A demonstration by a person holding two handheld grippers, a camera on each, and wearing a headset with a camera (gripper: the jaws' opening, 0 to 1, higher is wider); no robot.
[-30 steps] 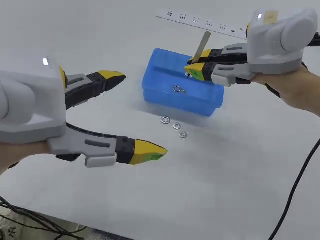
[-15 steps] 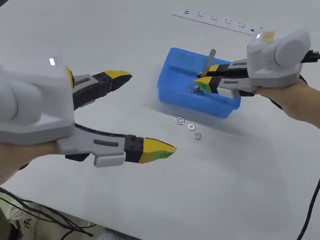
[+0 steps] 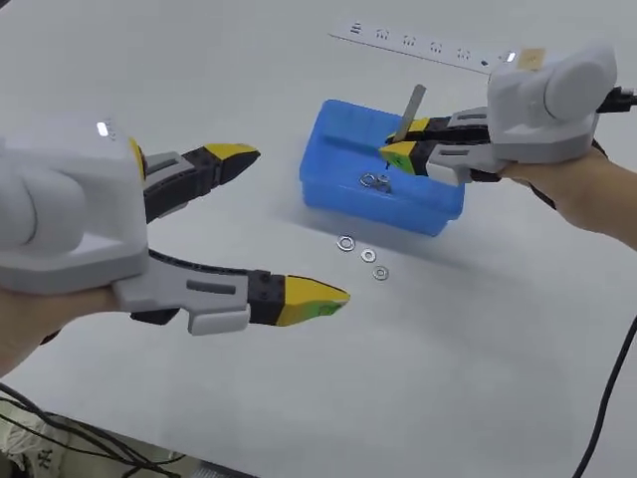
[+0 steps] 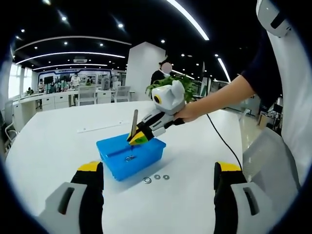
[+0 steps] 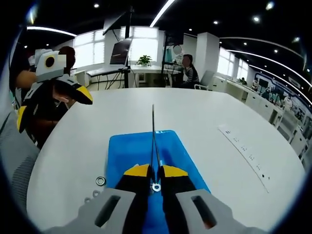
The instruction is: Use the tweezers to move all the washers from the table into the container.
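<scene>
Left claw (image 3: 294, 224) spread wide — right claw (image 3: 400, 141) pinched closed, reaching forward.

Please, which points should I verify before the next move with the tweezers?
1. Right gripper shut on the tweezers: ok.
2. Tweezers held over the blue container: ok.
3. Washer near the tips let go: cannot tell.
4. All washers inside the container: not ok, three washers lie on the table in front of it.
5. Left gripper open and apart from the container: ok.
</scene>
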